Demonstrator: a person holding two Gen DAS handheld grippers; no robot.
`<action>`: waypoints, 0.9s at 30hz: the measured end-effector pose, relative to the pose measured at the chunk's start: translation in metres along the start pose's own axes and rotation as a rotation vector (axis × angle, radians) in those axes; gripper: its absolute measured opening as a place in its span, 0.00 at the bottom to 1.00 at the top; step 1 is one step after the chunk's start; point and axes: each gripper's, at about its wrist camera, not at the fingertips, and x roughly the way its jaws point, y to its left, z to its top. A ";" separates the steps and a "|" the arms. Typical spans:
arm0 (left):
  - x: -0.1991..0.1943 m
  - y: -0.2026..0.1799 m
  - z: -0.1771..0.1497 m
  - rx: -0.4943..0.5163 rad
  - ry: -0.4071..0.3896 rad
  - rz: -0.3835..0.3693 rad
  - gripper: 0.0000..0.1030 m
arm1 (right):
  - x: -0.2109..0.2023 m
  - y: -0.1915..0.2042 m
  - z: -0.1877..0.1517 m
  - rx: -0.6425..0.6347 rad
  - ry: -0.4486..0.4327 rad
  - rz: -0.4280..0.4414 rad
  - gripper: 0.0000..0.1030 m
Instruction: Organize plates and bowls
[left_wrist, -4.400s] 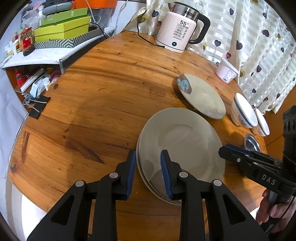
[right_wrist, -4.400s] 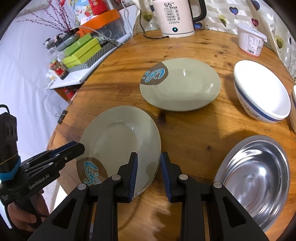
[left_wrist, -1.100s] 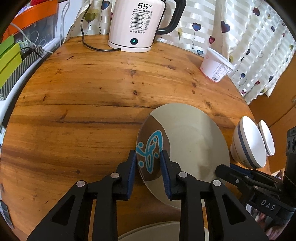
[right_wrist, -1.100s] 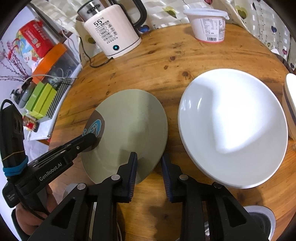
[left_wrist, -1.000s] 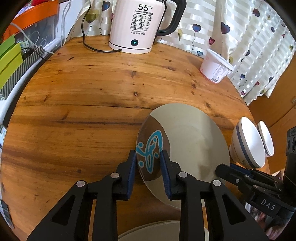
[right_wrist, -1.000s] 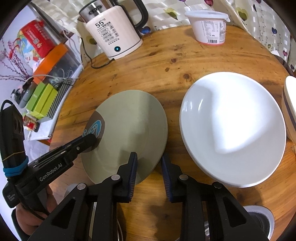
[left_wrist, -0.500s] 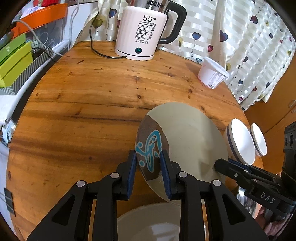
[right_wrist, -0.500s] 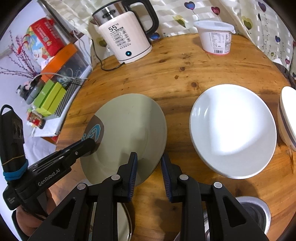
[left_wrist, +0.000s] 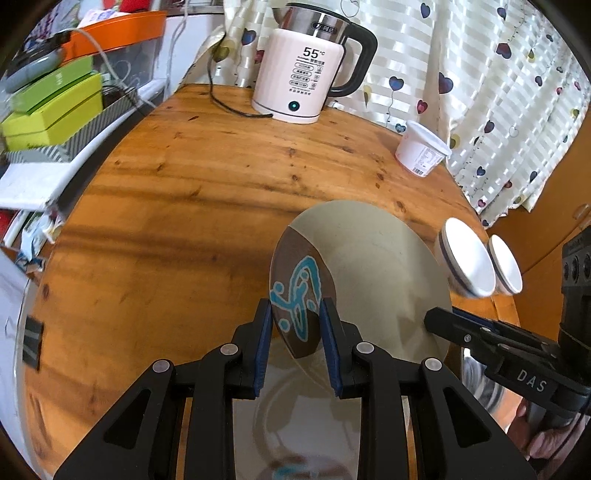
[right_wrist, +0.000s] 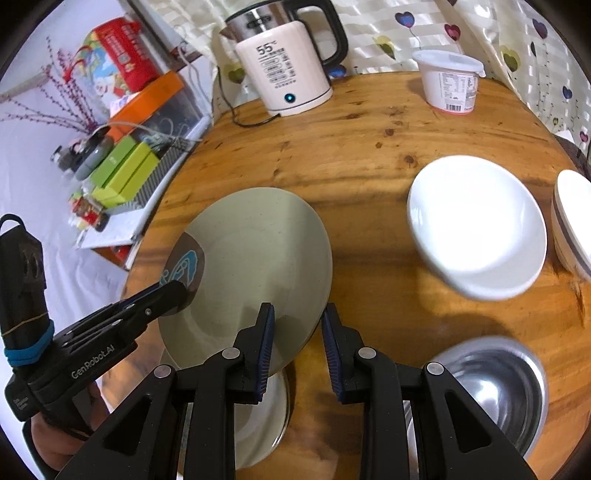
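Now both grippers, L (left_wrist: 295, 341) & R (right_wrist: 297, 347), jaws narrowed onto opposite rims of green plate (left_wrist: 373, 280), held above table (left_wrist: 184, 206). Keep level, lower evenly onto plate stack (right_wrist: 258, 421) below.

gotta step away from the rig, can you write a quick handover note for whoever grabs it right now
Left gripper: shut on the patterned rim of the green plate, which is lifted off the table.
Right gripper: shut on the opposite rim of the same plate, so both carry it.
Below, near the table's front edge: the plate stack.
White bowl and second white bowl sit at the right; steel bowl nearer the front.
Done: stack started, this plate picked up.
Left: probably set this plate on the stack, then group the bowls.
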 end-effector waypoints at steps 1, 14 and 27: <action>-0.003 0.001 -0.005 -0.005 -0.001 0.003 0.26 | -0.001 0.002 -0.004 -0.006 0.004 0.003 0.25; -0.035 0.009 -0.058 -0.054 -0.003 0.043 0.26 | -0.009 0.020 -0.048 -0.064 0.047 0.030 0.25; -0.041 0.012 -0.081 -0.082 0.009 0.061 0.26 | -0.007 0.025 -0.064 -0.089 0.081 0.038 0.25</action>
